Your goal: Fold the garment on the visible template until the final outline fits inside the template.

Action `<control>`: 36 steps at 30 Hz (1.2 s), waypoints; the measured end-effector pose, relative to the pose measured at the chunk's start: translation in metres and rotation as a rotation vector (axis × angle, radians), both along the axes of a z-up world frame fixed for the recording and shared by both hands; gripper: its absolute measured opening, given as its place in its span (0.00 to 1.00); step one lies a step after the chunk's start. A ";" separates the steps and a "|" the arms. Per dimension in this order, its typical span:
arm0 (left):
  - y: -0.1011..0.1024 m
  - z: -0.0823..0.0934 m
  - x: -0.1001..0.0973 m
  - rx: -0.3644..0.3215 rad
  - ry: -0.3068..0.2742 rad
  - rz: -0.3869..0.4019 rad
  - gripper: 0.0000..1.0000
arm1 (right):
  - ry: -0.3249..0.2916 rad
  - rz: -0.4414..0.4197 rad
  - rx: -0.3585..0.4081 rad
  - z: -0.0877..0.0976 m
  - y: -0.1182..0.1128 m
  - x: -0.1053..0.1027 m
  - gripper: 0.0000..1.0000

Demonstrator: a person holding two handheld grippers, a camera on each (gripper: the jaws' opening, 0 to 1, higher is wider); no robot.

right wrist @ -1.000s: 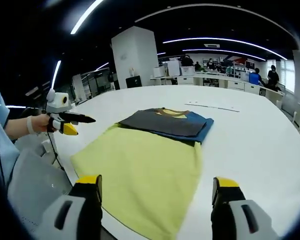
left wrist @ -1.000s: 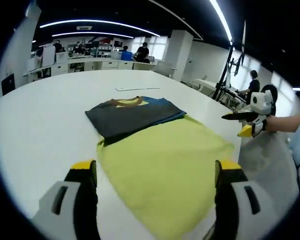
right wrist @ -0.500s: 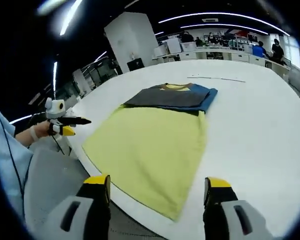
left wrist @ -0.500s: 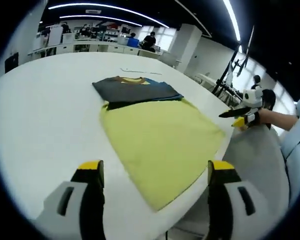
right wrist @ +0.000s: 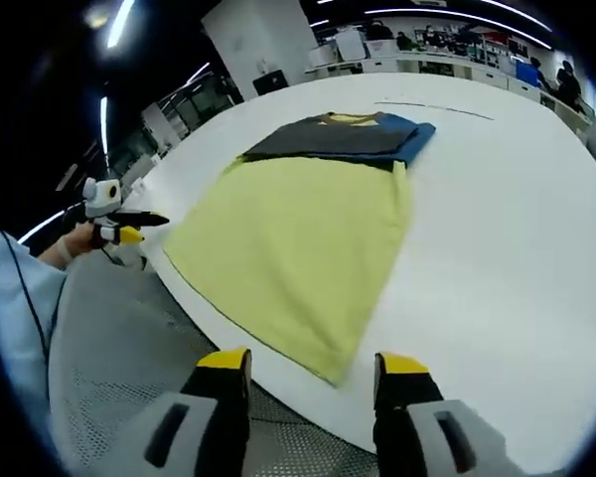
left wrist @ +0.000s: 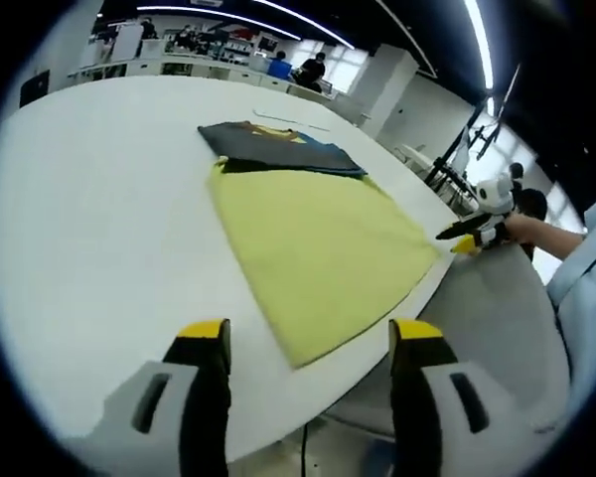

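White table (left wrist: 99,229) — yellow template (left wrist: 313,234), folded garment (left wrist: 273,149) atop.

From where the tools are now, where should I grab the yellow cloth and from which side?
Probably the near corner of the yellow cloth, coming from the table edge just ahead of the right tool. That corner points at the open jaws and lies flat near the rim, away from the folded dark garment.

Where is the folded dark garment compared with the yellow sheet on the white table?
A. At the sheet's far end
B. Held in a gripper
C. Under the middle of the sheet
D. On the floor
A: the dark garment lies flat at the far end of the yellow sheet, away from both grippers.
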State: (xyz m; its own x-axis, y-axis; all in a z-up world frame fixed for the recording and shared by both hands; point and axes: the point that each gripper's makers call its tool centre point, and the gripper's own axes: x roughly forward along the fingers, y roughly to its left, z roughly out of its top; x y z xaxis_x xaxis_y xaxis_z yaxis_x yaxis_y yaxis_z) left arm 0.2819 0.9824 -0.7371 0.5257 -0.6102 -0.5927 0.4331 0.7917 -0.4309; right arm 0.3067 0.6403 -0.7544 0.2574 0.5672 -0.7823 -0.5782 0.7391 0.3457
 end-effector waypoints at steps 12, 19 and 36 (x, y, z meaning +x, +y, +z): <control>-0.001 -0.014 -0.012 -0.021 0.136 0.027 0.33 | 0.090 -0.020 0.018 -0.013 -0.002 -0.008 0.29; 0.002 -0.023 -0.010 -0.050 0.175 0.064 0.22 | 0.115 -0.025 0.031 -0.017 0.001 -0.005 0.19; 0.004 -0.014 -0.004 -0.142 0.200 0.089 0.00 | 0.120 -0.086 0.087 0.000 -0.001 0.000 0.00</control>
